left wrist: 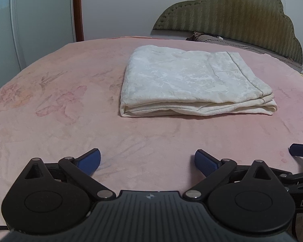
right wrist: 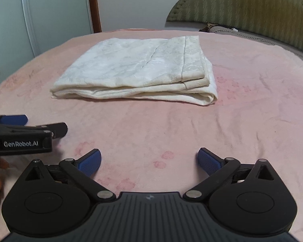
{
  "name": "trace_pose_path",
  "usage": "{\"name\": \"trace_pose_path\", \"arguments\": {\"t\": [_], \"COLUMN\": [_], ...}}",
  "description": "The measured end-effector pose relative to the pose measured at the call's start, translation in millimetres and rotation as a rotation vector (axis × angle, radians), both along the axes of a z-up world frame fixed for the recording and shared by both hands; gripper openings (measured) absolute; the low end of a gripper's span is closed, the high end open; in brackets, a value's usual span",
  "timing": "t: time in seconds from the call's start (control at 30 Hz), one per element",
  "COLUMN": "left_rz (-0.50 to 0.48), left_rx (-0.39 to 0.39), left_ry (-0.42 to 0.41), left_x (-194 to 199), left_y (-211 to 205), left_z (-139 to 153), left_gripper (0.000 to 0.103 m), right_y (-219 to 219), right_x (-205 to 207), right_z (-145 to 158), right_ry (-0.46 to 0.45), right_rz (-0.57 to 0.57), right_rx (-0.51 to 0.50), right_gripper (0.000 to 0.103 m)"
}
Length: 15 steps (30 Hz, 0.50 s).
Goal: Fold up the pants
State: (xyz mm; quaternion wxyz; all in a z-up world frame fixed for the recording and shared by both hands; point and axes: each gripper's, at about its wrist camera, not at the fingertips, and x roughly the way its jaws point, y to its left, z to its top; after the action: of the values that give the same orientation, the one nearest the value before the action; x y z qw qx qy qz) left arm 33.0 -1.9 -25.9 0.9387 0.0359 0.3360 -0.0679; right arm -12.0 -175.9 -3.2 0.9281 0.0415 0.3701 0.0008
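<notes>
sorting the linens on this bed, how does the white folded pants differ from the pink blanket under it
The pants are creamy white with a tone-on-tone pattern; the blanket is pink with faded flower prints. The pants are folded into a compact layered stack, while the blanket is spread flat in one layer. The pants cover a small patch; the blanket covers most of the bed. Both look like soft fabric, lying untouched.

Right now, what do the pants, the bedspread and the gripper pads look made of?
Pants: cream woven cloth, probably jacquard; raised matte pattern.
Bedspread: pink plush fleece, it seems; soft nap with brush marks, faded floral print.
Pads: blue rubber, likely; ribbed matte face.
</notes>
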Motion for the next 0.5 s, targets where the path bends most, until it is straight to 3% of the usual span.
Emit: {"name": "trace_pose_path", "arguments": {"t": [0.5], "left_rz": [-0.002], "left_rx": [0.020], "left_ry": [-0.003], "left_x": [0.7], "left_y": [-2.3], "left_z": [-3.3], "left_gripper": [0.103], "right_y": [9.0], "right_x": [1.0], "right_z": [-4.4], "right_ry": [-0.028], "right_rz": [-0.066], "right_rx": [-0.031], "right_gripper": [0.103]}}
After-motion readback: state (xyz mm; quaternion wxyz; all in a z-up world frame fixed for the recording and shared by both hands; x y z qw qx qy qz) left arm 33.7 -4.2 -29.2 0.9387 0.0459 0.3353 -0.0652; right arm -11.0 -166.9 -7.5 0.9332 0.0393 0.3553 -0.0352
